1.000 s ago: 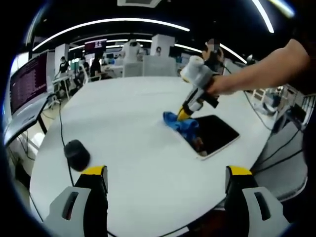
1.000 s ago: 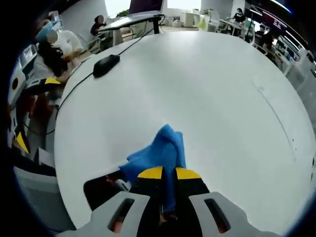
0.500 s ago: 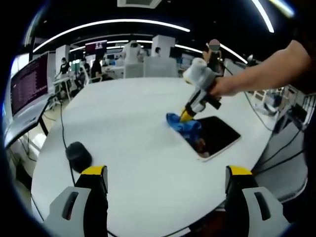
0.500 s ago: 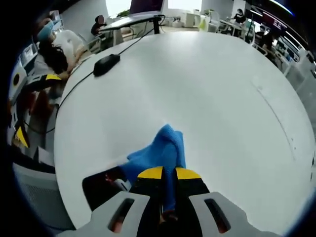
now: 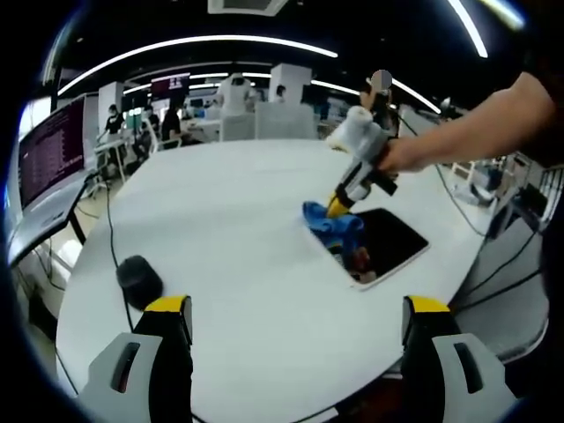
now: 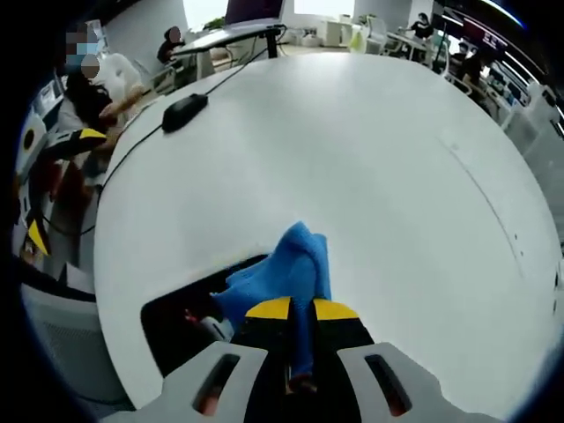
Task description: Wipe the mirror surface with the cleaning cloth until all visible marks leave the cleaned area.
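A flat rectangular mirror (image 5: 379, 242) is lying on the round white table (image 5: 229, 220), near the table's edge on the right side of the left gripper view. The crumpled blue cleaning cloth (image 5: 333, 226) is resting on the mirror's far-left corner, with the right gripper (image 5: 339, 204) pressing down on it from above. A black computer mouse (image 5: 139, 278) is sitting well apart to the left, its cable (image 5: 107, 207) running away toward the far edge.

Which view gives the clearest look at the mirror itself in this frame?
The left gripper view: the mirror lies whole on the white table, with the blue cloth at its far corner under the right gripper. The right gripper view shows just a dark part of it, cut off by cloth and jaws.
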Demonstrator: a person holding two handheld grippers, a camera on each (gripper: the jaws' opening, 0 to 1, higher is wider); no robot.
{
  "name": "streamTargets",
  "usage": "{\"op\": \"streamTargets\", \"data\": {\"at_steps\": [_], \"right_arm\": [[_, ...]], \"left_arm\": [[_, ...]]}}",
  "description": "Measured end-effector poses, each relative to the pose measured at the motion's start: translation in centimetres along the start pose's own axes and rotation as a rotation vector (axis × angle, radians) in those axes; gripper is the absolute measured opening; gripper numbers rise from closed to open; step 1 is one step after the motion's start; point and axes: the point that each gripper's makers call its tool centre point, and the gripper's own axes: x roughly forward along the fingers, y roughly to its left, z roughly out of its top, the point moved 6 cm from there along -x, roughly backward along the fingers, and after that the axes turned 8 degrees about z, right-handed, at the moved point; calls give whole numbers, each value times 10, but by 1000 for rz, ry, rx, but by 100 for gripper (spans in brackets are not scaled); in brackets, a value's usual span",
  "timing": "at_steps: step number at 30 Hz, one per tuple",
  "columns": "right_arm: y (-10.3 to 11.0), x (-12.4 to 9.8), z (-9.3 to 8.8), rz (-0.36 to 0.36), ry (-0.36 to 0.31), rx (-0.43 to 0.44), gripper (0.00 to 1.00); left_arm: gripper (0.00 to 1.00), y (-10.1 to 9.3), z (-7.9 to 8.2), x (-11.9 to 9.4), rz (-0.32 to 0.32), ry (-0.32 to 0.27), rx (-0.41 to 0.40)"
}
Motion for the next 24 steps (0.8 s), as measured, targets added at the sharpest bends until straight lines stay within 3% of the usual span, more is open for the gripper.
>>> {"op": "streamTargets", "data": {"at_steps": [24], "right_arm": [[2,-6,-10,-24,-1,4,3]], "left_arm": [[99,0,2,2,1,-3,10]]}}
